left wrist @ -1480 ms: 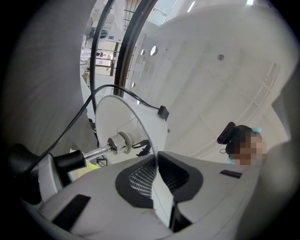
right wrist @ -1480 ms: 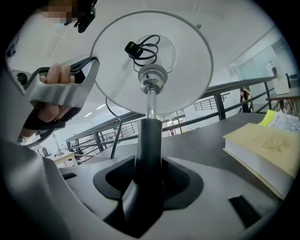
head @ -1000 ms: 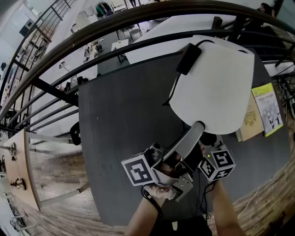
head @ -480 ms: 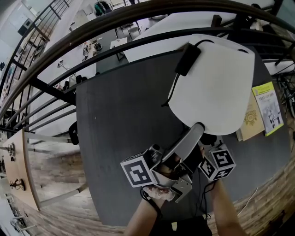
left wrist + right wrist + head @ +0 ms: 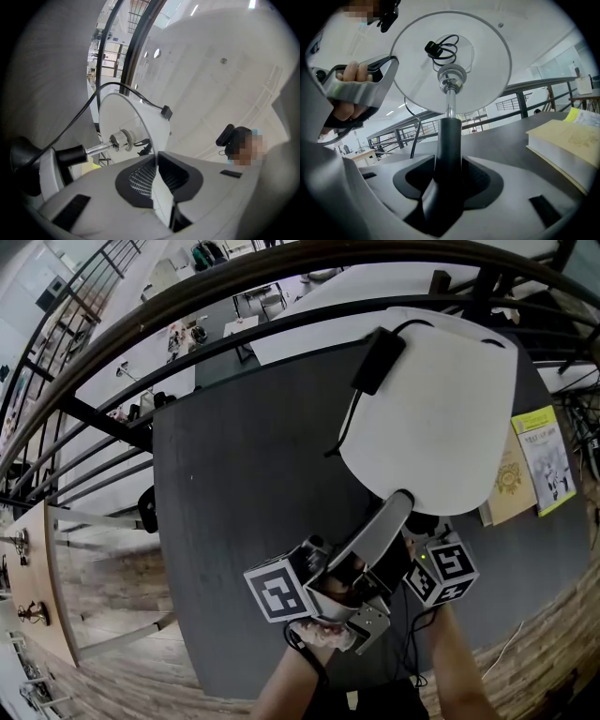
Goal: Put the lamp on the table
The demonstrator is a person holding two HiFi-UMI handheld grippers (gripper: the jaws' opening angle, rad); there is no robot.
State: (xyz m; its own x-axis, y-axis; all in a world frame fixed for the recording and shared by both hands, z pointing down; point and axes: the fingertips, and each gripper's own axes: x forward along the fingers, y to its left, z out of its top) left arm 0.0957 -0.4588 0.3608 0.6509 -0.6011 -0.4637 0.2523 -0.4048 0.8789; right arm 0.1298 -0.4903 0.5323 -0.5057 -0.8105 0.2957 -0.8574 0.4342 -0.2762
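- Nearest the person, a hand [image 5: 323, 634] holds the left gripper [image 5: 158, 183], and its marker cube [image 5: 281, 589] faces up. The right gripper [image 5: 446, 180] sits just beside it, with its own cube [image 5: 441, 573].
- The right gripper's jaws are clamped on the black stem [image 5: 447, 136] of the lamp [image 5: 441, 409], which fills the gap between the two pads.
- The left gripper's jaws are pinched shut on the thin edge of the lamp's wide white disc [image 5: 450, 51]. In the left gripper view that edge runs edge-on straight down between the pads.
- The black stem meets a chrome fitting [image 5: 449, 77] at the middle of the disc. A small coil of black cable [image 5: 443, 47] lies against the disc next to the fitting.
- The lamp hangs between the two grippers, over the right part of the dark tabletop [image 5: 253, 493]. No view shows whether any part of it rests on the surface.
- In the head view, a black power adapter [image 5: 375, 360] lies at the disc's far left edge. Its cord [image 5: 349, 423] runs back along the disc's left side.
- To the right of the disc, a tan book [image 5: 511, 484] and a yellow-green booklet [image 5: 544, 460] lie flat on the tabletop, near its right edge.
- Beyond the tabletop's far edge, a dark curved railing [image 5: 187, 306] crosses the view.
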